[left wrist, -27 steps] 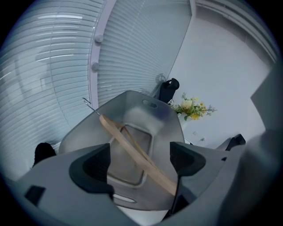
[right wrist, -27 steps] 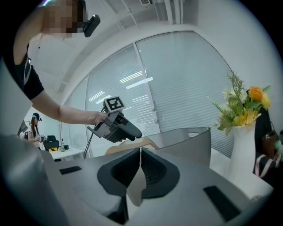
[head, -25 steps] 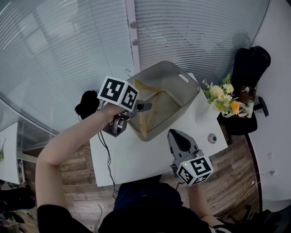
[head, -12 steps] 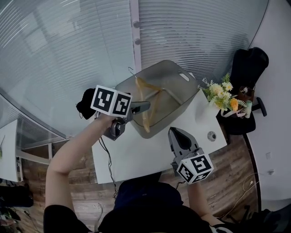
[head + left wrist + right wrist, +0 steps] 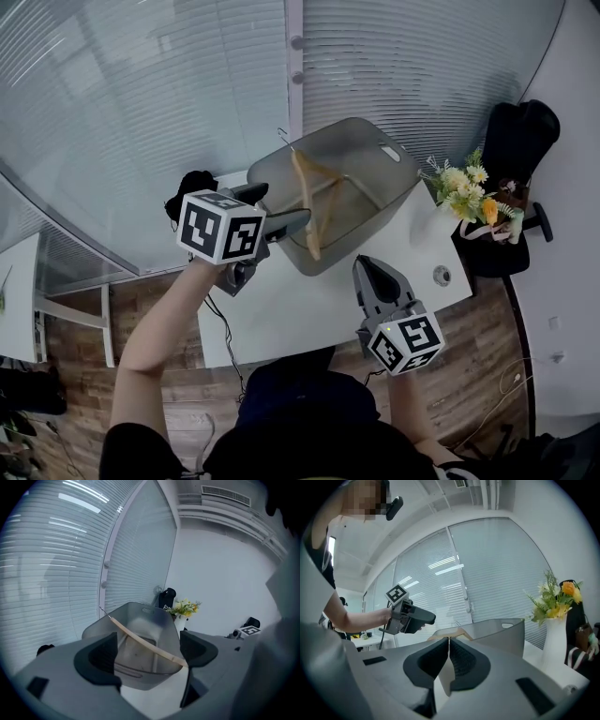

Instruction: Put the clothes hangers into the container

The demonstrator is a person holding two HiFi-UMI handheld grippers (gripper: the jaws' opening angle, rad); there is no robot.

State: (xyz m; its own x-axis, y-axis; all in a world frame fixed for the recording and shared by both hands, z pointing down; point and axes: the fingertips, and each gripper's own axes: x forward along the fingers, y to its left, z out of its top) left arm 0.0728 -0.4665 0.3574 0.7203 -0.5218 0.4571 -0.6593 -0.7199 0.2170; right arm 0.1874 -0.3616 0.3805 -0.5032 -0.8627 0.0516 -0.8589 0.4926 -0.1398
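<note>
In grey container (image 5: 361, 141), wooden hanger (image 5: 306, 202), tilted

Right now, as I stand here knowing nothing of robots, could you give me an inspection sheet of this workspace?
Surface: white table.
Job's things: grey bin on the table; one wooden hanger leans inside it, with its hook poking past the rim.
Clutter: flowers in a vase, a small round object, and a black bundle at the table's far-left corner.
Grippers: left gripper open, holding nothing, facing the bin; right gripper shut, empty.
Cables: one dark cable hangs off the table's left side.
Surroundings: blinds, wood floor, black chair.
</note>
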